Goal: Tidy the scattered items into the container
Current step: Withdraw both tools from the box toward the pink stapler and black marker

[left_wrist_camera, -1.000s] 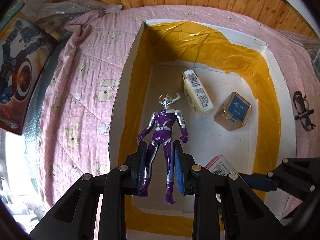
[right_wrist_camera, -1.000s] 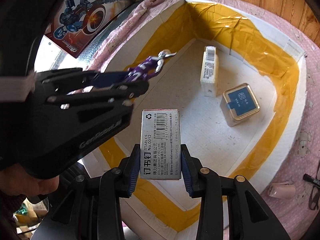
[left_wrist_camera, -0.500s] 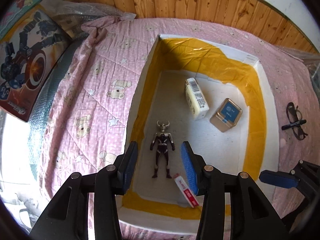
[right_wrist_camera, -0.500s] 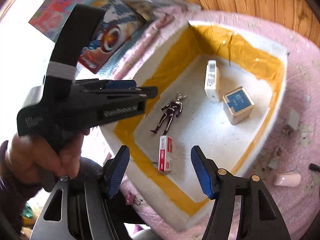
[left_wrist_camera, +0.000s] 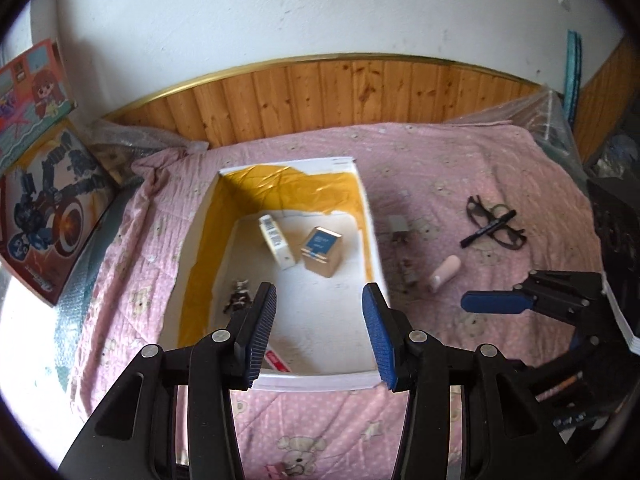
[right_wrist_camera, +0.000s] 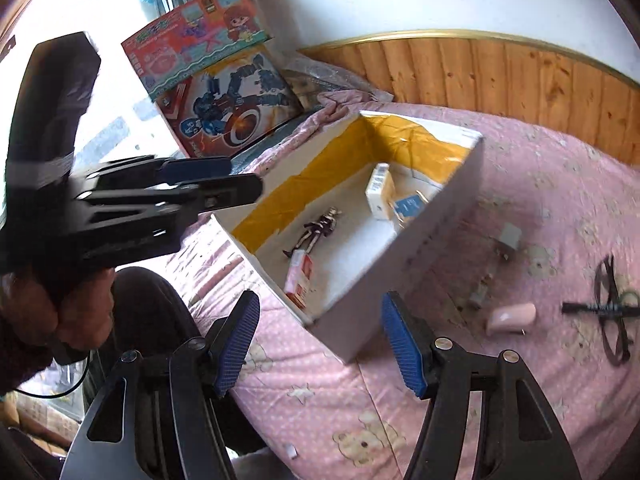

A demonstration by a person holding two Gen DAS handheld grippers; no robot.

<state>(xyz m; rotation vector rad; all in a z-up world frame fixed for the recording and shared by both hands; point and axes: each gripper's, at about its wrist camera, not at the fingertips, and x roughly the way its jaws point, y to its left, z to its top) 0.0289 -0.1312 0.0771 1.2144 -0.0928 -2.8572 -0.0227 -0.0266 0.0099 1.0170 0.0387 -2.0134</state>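
A white box lined with yellow tape (left_wrist_camera: 372,240) sits on the pink bedspread. Inside it lie a purple toy figure (left_wrist_camera: 239,300), a red-and-white staple box (left_wrist_camera: 276,360), a white carton (left_wrist_camera: 276,242) and a gold tin with a blue lid (left_wrist_camera: 323,252). To the right of the box, glasses (left_wrist_camera: 496,220), a black marker (left_wrist_camera: 486,229), a pink tube (left_wrist_camera: 444,274) and a small grey item (left_wrist_camera: 398,225) lie loose on the bedspread. My left gripper (left_wrist_camera: 319,296) hangs open and empty above the box's near edge. My right gripper (right_wrist_camera: 320,304) is open and empty over the box's near corner.
Two toy cartons (left_wrist_camera: 44,200) lean at the far left beside bubble wrap. A wooden wall panel (left_wrist_camera: 320,96) runs behind the bed. A person's hand (right_wrist_camera: 76,320) holds the left gripper. Small dark bits (left_wrist_camera: 410,276) lie near the pink tube.
Both grippers opened; the figure and the staple box dropped into the box. Both grippers then pulled back and up, away from the box.
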